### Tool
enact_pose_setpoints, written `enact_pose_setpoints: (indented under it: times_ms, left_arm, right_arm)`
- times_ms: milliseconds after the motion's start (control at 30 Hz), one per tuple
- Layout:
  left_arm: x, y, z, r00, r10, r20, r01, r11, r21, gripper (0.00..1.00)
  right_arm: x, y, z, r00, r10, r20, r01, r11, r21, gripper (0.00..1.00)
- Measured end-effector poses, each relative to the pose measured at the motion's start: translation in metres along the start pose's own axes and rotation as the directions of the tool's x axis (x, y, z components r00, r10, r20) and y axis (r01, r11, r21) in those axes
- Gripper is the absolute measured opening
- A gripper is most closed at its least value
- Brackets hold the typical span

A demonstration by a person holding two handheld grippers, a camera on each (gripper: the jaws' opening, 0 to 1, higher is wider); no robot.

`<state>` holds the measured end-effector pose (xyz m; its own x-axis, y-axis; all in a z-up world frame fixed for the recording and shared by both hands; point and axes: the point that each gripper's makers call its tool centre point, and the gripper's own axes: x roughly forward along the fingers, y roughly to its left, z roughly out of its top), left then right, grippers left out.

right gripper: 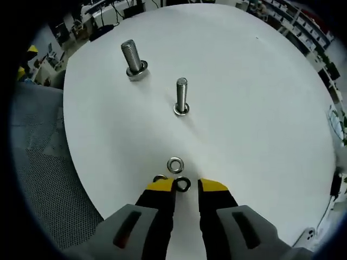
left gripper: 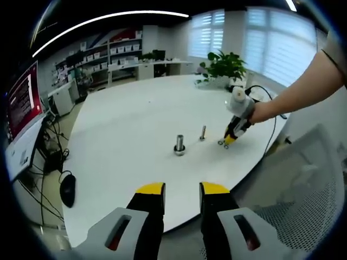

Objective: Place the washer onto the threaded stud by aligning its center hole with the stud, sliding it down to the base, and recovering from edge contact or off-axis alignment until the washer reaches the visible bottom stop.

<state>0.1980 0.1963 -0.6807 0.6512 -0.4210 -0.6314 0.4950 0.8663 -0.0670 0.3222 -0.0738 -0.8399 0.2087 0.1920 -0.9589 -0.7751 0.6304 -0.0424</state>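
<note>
On the white round table [right gripper: 260, 108] stand two upright threaded studs: a thick stud [right gripper: 132, 57] with a ring at its base and a thinner stud [right gripper: 181, 96]. Three washers lie near the table edge: a silver washer [right gripper: 174, 165], a dark washer [right gripper: 183, 184] and a third washer [right gripper: 159, 177] half hidden by a jaw. My right gripper [right gripper: 186, 186] is open and low over the table, the dark washer lying between its yellow tips, nearer the left one. In the left gripper view, the right gripper [left gripper: 229, 141] is held by a hand beside the thin stud [left gripper: 203, 132] and thick stud [left gripper: 179, 144]. My left gripper [left gripper: 182, 189] hangs open and empty off the table's near edge.
A grey mesh chair [right gripper: 38, 162] sits beside the table edge, also seen as a mesh chair [left gripper: 303, 206]. A monitor [left gripper: 21, 103], a mouse [left gripper: 67, 189] and cables lie at the left. A potted plant [left gripper: 225, 65] stands at the table's far side.
</note>
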Motion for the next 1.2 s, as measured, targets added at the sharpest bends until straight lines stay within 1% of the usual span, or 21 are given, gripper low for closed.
enact_pose_setpoints:
  times_ms: [100, 133, 167, 267, 333, 400, 500, 700, 833, 867, 900, 1000, 1100, 1167, 1200]
  left_arm:
    - [0.0001, -0.0001, -0.0001, 1.000, -0.002, -0.001, 0.002, 1.000, 0.002, 0.22]
    - [0.0000, 0.0000, 0.0000, 1.000, -0.001, -0.001, 0.001, 1.000, 0.002, 0.22]
    - [-0.0001, 0.0003, 0.0001, 1.000, 0.000, -0.001, 0.000, 1.000, 0.000, 0.22]
    - [-0.0001, 0.0009, 0.0004, 1.000, 0.001, 0.001, -0.001, 1.000, -0.002, 0.22]
    - [0.0000, 0.0008, -0.0001, 1.000, 0.001, -0.002, -0.001, 1.000, -0.001, 0.22]
    - [0.0001, 0.0007, -0.0004, 1.000, 0.001, -0.004, -0.001, 1.000, 0.000, 0.22]
    - [-0.0002, 0.0012, 0.0000, 1.000, 0.004, -0.002, -0.004, 1.000, -0.001, 0.21]
    - [0.0004, -0.0007, -0.0009, 1.000, -0.005, -0.009, 0.005, 1.000, 0.008, 0.21]
    - [0.0003, -0.0014, 0.0005, 1.000, -0.006, -0.001, 0.006, 1.000, 0.016, 0.21]
    - [0.0003, -0.0016, 0.0005, 1.000, -0.008, -0.001, 0.008, 1.000, 0.014, 0.21]
    - [0.0004, -0.0022, 0.0005, 1.000, -0.011, -0.002, 0.011, 1.000, 0.015, 0.22]
    - [0.0003, -0.0035, 0.0007, 1.000, -0.015, -0.001, 0.015, 1.000, 0.025, 0.22]
    - [-0.0006, -0.0032, 0.0017, 1.000, -0.012, 0.007, 0.011, 1.000, 0.026, 0.22]
    - [-0.0006, -0.0035, 0.0013, 1.000, -0.011, 0.007, 0.011, 1.000, 0.029, 0.22]
    - [-0.0005, -0.0044, 0.0000, 1.000, -0.013, 0.002, 0.013, 0.999, 0.032, 0.22]
  right_arm:
    - [-0.0009, -0.0024, -0.0018, 1.000, -0.010, -0.011, 0.010, 1.000, 0.003, 0.19]
    - [-0.0022, -0.0009, -0.0001, 1.000, -0.003, 0.008, 0.003, 1.000, 0.001, 0.19]
    - [-0.0035, 0.0025, 0.0006, 1.000, 0.006, 0.014, -0.006, 1.000, 0.004, 0.19]
    - [0.0017, 0.0057, -0.0070, 1.000, 0.017, -0.026, -0.018, 0.999, -0.027, 0.19]
    - [0.0007, 0.0064, -0.0049, 1.000, 0.020, -0.017, -0.021, 0.999, -0.026, 0.18]
    - [0.0021, 0.0046, -0.0035, 0.999, 0.029, -0.030, -0.029, 0.999, -0.017, 0.18]
    - [0.0014, 0.0062, -0.0035, 0.998, 0.033, -0.044, -0.035, 0.998, -0.047, 0.18]
    - [0.0036, 0.0041, -0.0036, 0.995, 0.035, -0.097, -0.040, 0.998, -0.044, 0.15]
    - [0.0041, 0.0034, -0.0044, 0.994, 0.024, -0.105, -0.029, 0.998, -0.053, 0.15]
    - [0.0039, 0.0033, -0.0043, 0.994, 0.022, -0.103, -0.027, 0.999, -0.046, 0.15]
    - [0.0036, 0.0034, -0.0041, 0.995, 0.019, -0.100, -0.021, 1.000, -0.021, 0.15]
    - [0.0040, 0.0028, -0.0041, 0.995, 0.006, -0.096, -0.005, 1.000, 0.001, 0.15]
    - [0.0046, 0.0024, -0.0044, 0.996, -0.017, -0.082, 0.019, 1.000, 0.021, 0.14]
    - [0.0038, 0.0020, -0.0052, 0.997, -0.033, -0.072, 0.038, 0.997, 0.060, 0.14]
    - [0.0032, 0.0022, -0.0055, 0.997, -0.042, -0.066, 0.047, 0.997, 0.064, 0.14]
